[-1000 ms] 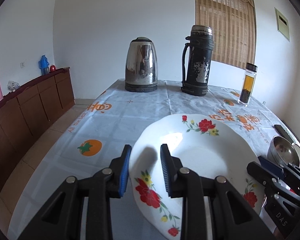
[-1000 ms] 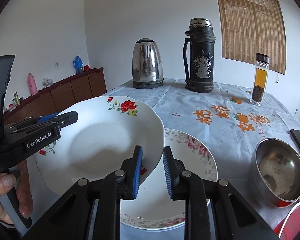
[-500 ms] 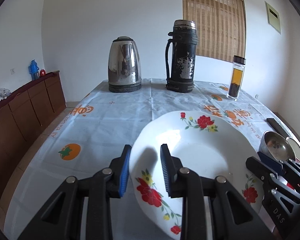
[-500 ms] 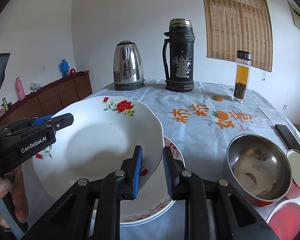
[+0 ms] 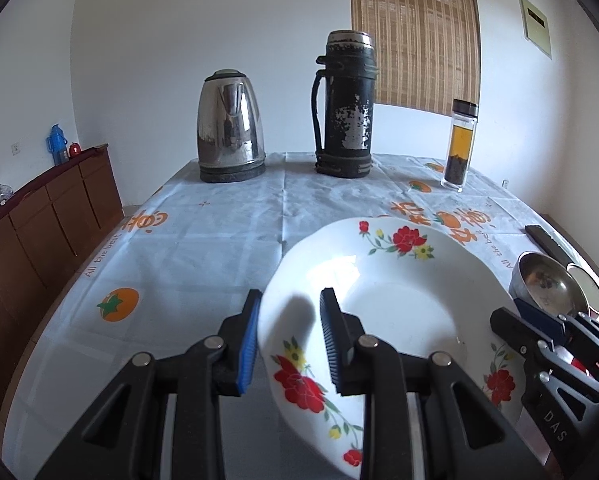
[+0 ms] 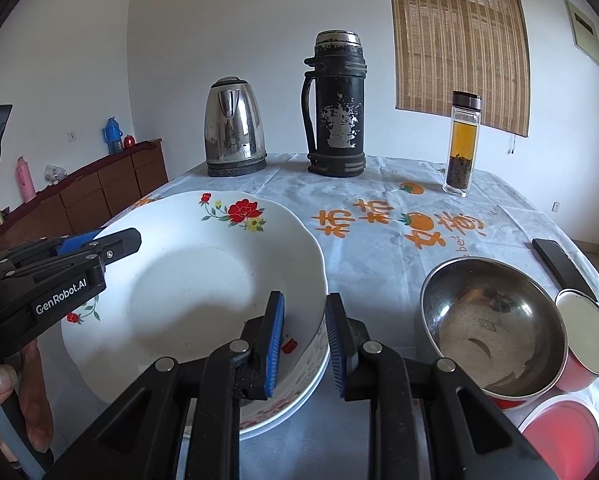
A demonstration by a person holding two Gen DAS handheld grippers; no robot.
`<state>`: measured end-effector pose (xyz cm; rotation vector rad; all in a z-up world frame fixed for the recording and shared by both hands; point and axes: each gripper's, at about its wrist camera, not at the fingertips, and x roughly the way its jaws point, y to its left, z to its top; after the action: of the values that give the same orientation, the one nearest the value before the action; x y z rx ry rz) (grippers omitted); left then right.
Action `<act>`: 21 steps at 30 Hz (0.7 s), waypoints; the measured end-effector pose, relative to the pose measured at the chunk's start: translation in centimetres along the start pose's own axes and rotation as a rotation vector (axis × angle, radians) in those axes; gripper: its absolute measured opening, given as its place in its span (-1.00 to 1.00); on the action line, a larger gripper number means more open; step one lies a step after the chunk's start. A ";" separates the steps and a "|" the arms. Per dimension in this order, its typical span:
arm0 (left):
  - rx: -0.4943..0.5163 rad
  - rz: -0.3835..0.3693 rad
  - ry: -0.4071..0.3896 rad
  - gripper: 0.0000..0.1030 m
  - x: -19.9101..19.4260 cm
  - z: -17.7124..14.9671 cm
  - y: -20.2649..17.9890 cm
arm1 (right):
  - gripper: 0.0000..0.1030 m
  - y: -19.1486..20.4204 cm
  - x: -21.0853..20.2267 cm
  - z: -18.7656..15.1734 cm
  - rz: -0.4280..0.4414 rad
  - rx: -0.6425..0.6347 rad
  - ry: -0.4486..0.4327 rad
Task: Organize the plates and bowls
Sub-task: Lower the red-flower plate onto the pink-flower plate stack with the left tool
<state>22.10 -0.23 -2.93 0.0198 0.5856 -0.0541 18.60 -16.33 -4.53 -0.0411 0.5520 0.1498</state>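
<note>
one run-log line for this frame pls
task: stack plates | left gripper: shut on flowered plate rim | right gripper: shut on opposite rim | plate over second plate | steel bowl: untouched

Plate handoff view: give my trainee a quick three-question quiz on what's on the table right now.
1. True or false: both claws grip the same flowered plate.
2. What lies directly under that plate? A) a second plate B) the steel bowl C) the kettle
3. Fill in: the tall glass bottle of brown liquid stands to the ____ of the black flask in the right wrist view.

Key: 1 true: left claw and right claw each pinch its rim. 2 A: second plate; steel bowl sits beside; kettle stands behind. 3 right.
</note>
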 end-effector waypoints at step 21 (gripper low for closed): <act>0.036 -0.025 0.029 -0.48 1.2 -0.9 -1.0 | -0.55 -0.7 0.0 -0.2 -0.046 0.002 -0.003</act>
<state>22.58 -1.28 -4.37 0.0487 0.6139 -0.0884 18.60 -17.00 -4.73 -0.0516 0.5483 0.1049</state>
